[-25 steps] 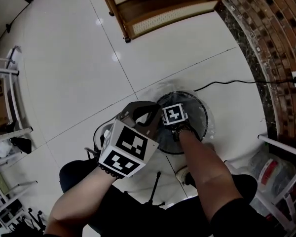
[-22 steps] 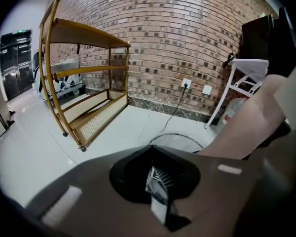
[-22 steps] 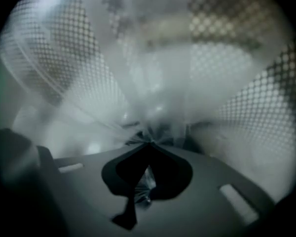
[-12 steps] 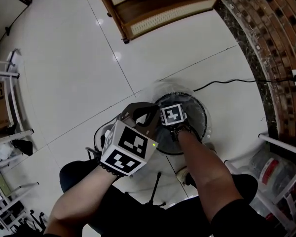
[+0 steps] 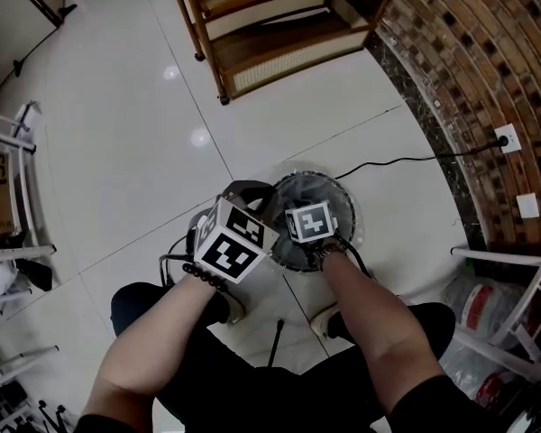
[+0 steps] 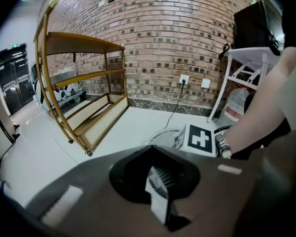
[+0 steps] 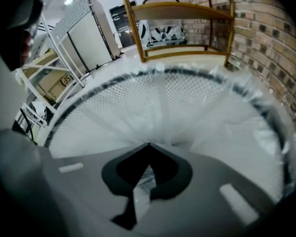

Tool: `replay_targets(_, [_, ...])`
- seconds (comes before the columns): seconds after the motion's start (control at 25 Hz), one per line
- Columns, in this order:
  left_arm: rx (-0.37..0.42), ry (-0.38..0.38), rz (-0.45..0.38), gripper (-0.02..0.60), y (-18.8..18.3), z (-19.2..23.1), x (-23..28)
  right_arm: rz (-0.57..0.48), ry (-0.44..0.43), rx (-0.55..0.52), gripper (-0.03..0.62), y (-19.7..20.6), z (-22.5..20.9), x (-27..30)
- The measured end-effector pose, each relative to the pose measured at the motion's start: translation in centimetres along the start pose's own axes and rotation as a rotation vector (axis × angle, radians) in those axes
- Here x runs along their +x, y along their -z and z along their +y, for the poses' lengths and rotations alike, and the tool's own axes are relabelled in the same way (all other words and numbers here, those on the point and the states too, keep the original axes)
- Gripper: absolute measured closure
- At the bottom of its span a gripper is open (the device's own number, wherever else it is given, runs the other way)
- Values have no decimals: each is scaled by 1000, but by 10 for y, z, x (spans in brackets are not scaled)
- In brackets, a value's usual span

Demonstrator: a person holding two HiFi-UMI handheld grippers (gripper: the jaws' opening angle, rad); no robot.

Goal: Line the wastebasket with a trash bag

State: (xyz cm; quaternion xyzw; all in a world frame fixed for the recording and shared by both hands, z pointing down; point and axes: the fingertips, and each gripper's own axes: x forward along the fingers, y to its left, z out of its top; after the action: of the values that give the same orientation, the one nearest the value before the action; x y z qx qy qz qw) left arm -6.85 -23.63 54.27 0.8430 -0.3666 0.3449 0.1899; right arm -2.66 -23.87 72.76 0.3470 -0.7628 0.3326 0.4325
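Both grippers sit higher and smaller in the head view than a second ago, and more of the wooden shelf (image 5: 279,25) shows at the top. The left gripper (image 5: 258,202) still hangs by the left rim of the wastebasket (image 5: 344,198), and the right gripper (image 5: 309,225) stays at its near rim.

At the far left we see a white rack (image 5: 18,152) on the white tile floor (image 5: 117,106). Next comes our left forearm (image 5: 153,341), with a beaded bracelet (image 5: 201,276) at the wrist and the left gripper ahead of it. Its jaws are pressed together, and in its own view we can make out nothing between them. That view looks across to the right gripper's marker cube (image 6: 200,138) and the watch (image 6: 220,146) on our right wrist.

The wastebasket, round and of dark mesh, stands on the floor just ahead of our shoes (image 5: 227,307), between the shelf and us. The trash bag (image 7: 187,102), thin and clear, lies inside it and shows over the rim in places. The right gripper reaches down over the near rim. Its jaws pinch a gather of the bag, and the film fans out from there in pleats across the basket's mouth.

Farther right, a black cable (image 5: 406,161) runs from behind the basket to a socket (image 5: 503,138) on the brick wall (image 5: 460,52).
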Motion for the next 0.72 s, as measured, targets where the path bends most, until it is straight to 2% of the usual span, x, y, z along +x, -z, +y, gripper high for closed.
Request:
replay_targets(0.24, [38, 5, -11, 578, -1, -10, -8, -77, 69, -50, 591, -8, 2, -62])
replay_targets(0.52, [83, 34, -3, 578, 10, -24, -10, -198, 81, -94, 591, -12, 16, -134])
replay_targets(0.72, [131, 68, -16, 578, 15, -51, -10, -264, 106, -134, 591, -5, 20, -169])
